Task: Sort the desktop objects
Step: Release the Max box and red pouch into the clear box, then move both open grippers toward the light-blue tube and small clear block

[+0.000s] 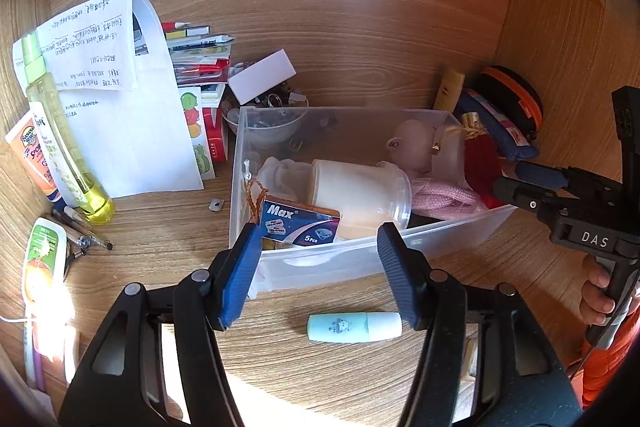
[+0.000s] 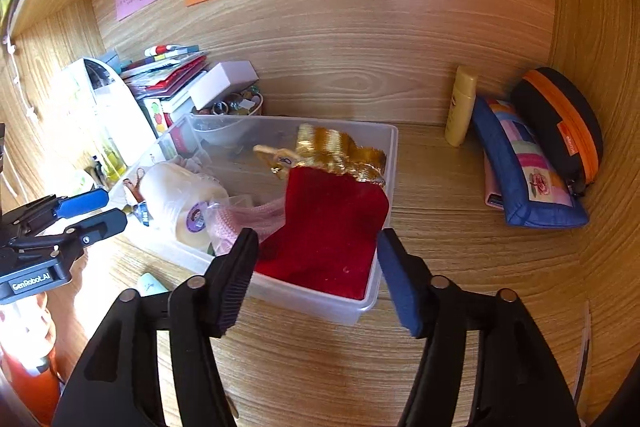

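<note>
1. Wood-grain counter (image 1: 360, 359) fills the left wrist view. The left gripper (image 1: 318, 263) hangs with its jaws released and nothing between them, over the near wall of a clear plastic bin (image 1: 440, 239). Inside the bin lie a blue Max box (image 1: 300, 225), a clear lidded cup (image 1: 360, 195) on its side and a pink cord (image 1: 440, 199). A mint-green tube (image 1: 354, 327) lies loose on the counter just in front of the bin. To the left stand a yellow bottle (image 1: 60, 135), white papers (image 1: 132, 115) and stacked booklets. The right gripper (image 1: 536, 183) reaches in from the right edge.

2. From the right wrist view, the right gripper (image 2: 316, 275) has its jaws released, empty, above the bin's (image 2: 320, 303) near corner, where a red pouch with gold trim (image 2: 328, 227) lies. Only this view shows clearly the patchwork blue pouch (image 2: 528, 167), black-and-orange case (image 2: 560, 123) and small yellow bottle (image 2: 460, 107) against the back wall, well apart from the bin.
</note>
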A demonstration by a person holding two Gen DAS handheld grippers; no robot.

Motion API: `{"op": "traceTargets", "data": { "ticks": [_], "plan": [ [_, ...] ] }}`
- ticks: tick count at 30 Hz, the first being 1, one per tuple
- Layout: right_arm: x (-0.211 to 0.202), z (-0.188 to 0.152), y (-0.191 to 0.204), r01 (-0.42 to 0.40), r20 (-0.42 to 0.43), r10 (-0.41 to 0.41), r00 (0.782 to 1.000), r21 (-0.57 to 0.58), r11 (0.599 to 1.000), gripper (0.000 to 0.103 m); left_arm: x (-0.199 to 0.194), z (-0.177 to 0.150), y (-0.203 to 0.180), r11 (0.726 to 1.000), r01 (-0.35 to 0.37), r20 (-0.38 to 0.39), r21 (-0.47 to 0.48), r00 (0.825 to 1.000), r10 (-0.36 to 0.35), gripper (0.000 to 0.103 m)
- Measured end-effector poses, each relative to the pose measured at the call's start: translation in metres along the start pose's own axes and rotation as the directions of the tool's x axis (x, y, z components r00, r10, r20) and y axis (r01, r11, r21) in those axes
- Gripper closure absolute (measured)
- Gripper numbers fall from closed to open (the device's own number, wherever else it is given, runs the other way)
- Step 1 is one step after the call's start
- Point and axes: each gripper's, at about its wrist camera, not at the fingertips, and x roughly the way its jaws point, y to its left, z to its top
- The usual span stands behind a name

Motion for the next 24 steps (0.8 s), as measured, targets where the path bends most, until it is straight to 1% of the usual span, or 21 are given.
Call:
{"op": "traceTargets", "data": {
  "ticks": [3,6,8,10,12,14,18,24],
  "plan": [
    [-0.007,-0.001,0.006,0.006,0.011,-0.006,1.000,-0.020,1.000,0.040,-0.007,-0.001,-0.002,1.000,0.000,0.010,0.006,1.000,0.000,0.042],
    [-0.014,-0.004,0.011,0.000,0.020,0.001,1.000,-0.034,0.999,0.036,-0.013,-0.003,-0.003,1.000,-0.004,0.020,0.008,1.000,0.004,0.037],
    [-0.019,-0.007,0.014,-0.003,0.021,0.004,1.000,-0.047,0.999,0.036,-0.017,-0.005,-0.003,1.000,-0.010,0.024,0.011,1.000,0.010,0.037],
    [-0.023,-0.011,0.018,-0.006,0.017,0.007,1.000,-0.057,0.998,0.033,-0.020,-0.008,-0.003,1.000,-0.014,0.023,0.014,1.000,0.013,0.036],
    [-0.026,-0.016,0.022,-0.015,0.007,0.016,1.000,-0.064,0.998,0.027,-0.023,-0.012,-0.004,1.000,-0.020,0.019,0.017,1.000,0.019,0.033],
    [-0.028,-0.024,0.027,-0.029,-0.006,0.028,1.000,-0.076,0.997,0.025,-0.024,-0.017,-0.004,0.999,-0.025,0.013,0.020,1.000,0.025,0.031],
    [-0.029,-0.042,0.037,-0.051,-0.047,0.046,0.998,-0.105,0.993,0.025,-0.023,-0.028,-0.003,0.999,-0.041,-0.015,0.030,0.999,0.042,0.029],
    [-0.025,-0.070,0.050,-0.119,-0.127,0.103,0.987,-0.125,0.985,0.025,-0.010,-0.045,0.001,0.999,-0.045,-0.101,0.026,0.994,0.048,0.029]
  ]
}}
